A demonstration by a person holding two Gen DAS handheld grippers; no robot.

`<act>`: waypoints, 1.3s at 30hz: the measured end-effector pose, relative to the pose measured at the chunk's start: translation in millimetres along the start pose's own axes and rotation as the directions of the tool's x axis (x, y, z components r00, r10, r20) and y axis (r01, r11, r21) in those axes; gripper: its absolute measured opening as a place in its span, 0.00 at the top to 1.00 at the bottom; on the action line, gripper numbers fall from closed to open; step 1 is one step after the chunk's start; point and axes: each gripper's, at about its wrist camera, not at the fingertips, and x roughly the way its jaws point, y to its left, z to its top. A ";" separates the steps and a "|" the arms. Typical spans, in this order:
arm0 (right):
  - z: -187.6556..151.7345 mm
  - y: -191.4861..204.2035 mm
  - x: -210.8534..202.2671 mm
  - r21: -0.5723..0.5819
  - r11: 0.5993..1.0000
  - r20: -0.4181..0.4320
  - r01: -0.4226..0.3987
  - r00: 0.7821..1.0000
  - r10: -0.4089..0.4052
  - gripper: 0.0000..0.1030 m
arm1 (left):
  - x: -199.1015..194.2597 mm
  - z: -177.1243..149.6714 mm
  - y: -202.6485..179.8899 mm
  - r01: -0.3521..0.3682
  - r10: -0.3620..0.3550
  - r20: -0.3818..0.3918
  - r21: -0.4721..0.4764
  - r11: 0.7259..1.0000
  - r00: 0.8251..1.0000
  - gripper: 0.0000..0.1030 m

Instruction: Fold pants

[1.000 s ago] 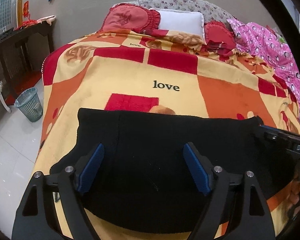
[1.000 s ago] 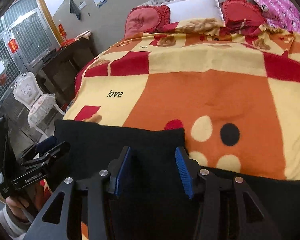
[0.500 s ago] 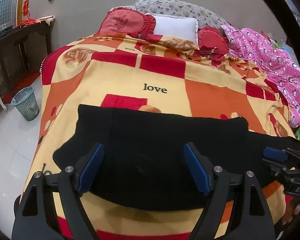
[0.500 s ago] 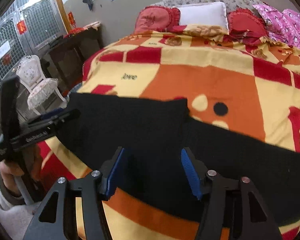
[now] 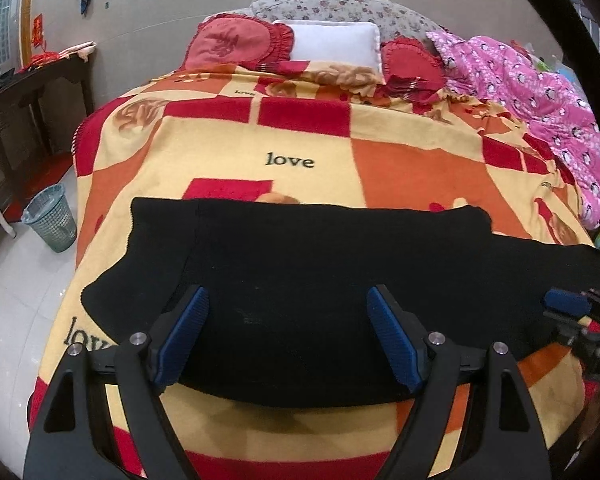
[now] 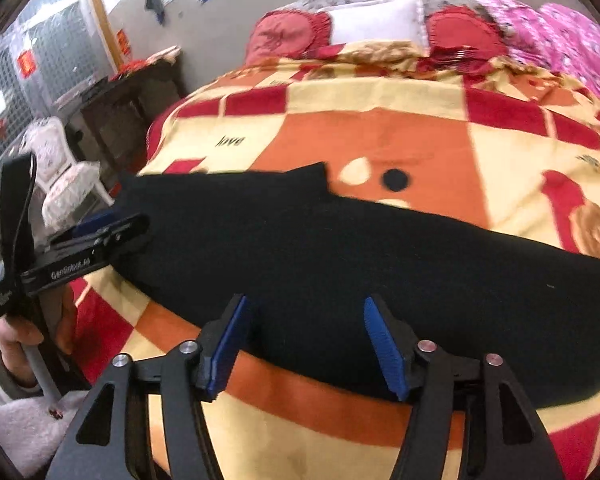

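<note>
Black pants lie flat across the near end of the bed, running left to right; they also show in the right wrist view. My left gripper is open and empty, hovering above the pants' near edge. My right gripper is open and empty, above the near edge further right. The left gripper shows at the left in the right wrist view, and the right gripper at the right edge in the left wrist view.
The bed has an orange, red and yellow blanket printed "love". Red cushions, a white pillow and a pink quilt lie at its head. A waste basket and a dark table stand at the left.
Both grippers have pulled back and up from the pants, staying open. More of the blanket's near edge shows. The pants lie unmoved.
</note>
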 end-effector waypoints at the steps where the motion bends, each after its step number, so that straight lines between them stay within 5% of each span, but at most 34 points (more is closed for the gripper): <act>1: -0.3 -5.4 -3.9 0.017 1.000 0.008 0.001 1.000 -0.001 0.36 | 0.0 0.5 -1.5 0.003 -0.003 -0.001 0.005 1.000 1.000 0.21; 5: -2.6 -25.6 -16.9 0.077 0.997 0.029 -0.014 1.000 0.012 0.36 | 1.2 1.9 -7.9 0.019 -0.019 -0.008 0.007 1.000 1.000 0.21; 13: -21.1 -65.6 -48.3 0.155 0.984 0.046 0.087 0.994 -0.095 0.31 | -3.8 12.8 -30.5 0.070 -0.070 0.008 0.052 0.996 0.997 0.21; 22: -73.2 -156.3 -97.7 0.367 0.881 -0.004 0.297 0.948 -0.318 0.31 | 9.5 18.0 -88.0 0.212 -0.206 -0.054 0.142 0.967 0.977 0.21; 29: -83.7 -188.3 -111.7 0.468 0.865 0.094 0.179 0.964 -0.250 0.28 | 23.2 30.5 -155.7 0.352 -0.328 -0.137 0.235 0.906 0.935 0.20; 39: -63.7 -216.0 -92.3 0.509 0.860 0.230 0.035 0.957 -0.175 0.27 | 48.8 28.0 -235.6 0.427 -0.370 -0.226 0.311 0.849 0.901 0.20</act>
